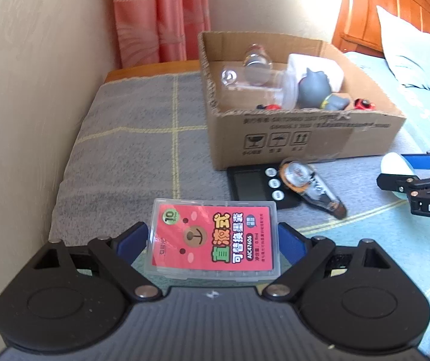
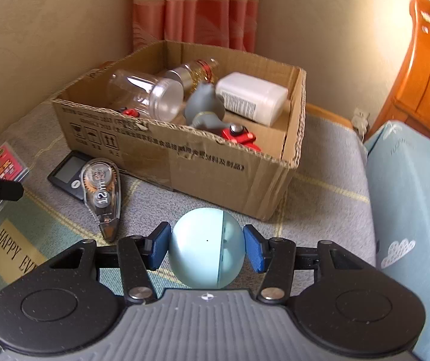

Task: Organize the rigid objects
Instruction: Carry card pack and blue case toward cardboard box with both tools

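Left gripper (image 1: 214,236): we see its blue pads pressed on the two short sides of a clear plastic case with a red label (image 1: 215,237); the jaws stand wide, taken up by the width of the case, which is held clear of the bed cover.

Right gripper (image 2: 207,248): we see it closed on a pale blue egg-shaped object (image 2: 205,248), one blue pad on each flank; a seam runs down the egg right of its middle.

Cardboard box (image 2: 215,165): we find it open-topped on the grey checked blanket (image 1: 130,150), beyond both grippers, near the corner of the walls.

Box contents: we count a clear plastic jar (image 2: 147,93) lying on its side, a grey figurine (image 2: 204,108), a white rectangular container (image 2: 252,97), a bottle with red and gold trim (image 2: 196,70) and red parts (image 2: 240,137) that may be one toy or several; we cannot tell.

Correction tape dispenser (image 2: 102,192): we see it lying on the blanket just before the box, its upper end overlapping a small black device with a screen (image 2: 69,173).

Surroundings: we note a pink curtain (image 2: 196,9) behind the box and a wooden headboard (image 1: 395,9) to the right.
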The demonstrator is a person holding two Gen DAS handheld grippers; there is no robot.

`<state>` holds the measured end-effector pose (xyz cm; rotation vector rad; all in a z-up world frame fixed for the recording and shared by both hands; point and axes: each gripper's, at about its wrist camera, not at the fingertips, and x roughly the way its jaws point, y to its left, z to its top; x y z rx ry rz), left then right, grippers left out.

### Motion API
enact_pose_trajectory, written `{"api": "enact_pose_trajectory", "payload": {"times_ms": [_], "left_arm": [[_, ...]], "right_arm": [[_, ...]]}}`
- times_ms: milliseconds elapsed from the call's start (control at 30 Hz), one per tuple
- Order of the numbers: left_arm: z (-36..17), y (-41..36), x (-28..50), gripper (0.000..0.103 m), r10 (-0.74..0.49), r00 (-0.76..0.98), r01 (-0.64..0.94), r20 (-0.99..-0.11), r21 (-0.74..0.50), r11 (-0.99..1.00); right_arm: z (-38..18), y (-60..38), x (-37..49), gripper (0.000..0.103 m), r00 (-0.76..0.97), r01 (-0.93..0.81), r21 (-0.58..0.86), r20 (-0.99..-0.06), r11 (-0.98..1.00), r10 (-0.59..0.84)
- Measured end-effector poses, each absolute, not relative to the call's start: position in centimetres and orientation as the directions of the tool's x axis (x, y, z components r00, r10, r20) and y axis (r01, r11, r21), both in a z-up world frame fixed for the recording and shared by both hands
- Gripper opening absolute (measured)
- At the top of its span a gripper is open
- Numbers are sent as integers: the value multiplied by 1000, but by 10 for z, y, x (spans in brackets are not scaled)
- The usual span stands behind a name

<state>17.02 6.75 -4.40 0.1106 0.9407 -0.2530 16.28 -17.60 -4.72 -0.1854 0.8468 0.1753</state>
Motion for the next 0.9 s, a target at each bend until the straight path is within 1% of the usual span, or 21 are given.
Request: {"api": "enact_pose_trajectory", "payload": {"times_ms": [333, 567, 700, 900], "left_arm": [[-16, 57, 173, 91, -225, 587, 317, -778, -34, 948], [7, 40, 188, 91, -261, 621, 367, -739, -20, 930], [14, 26, 205, 91, -250, 629, 383, -736, 14, 923], [30, 8, 234, 91, -271, 662, 420, -699, 47, 906]], "right_arm": [[-9, -185, 157, 58, 684, -282, -90, -717, 955, 135], [19, -193, 186, 58, 726, -293, -97, -670, 951, 155], [20, -196, 222, 58, 723, -256, -80, -677, 963, 137], [8, -199, 265, 58, 707, -179, -51, -701, 983, 93]]}}
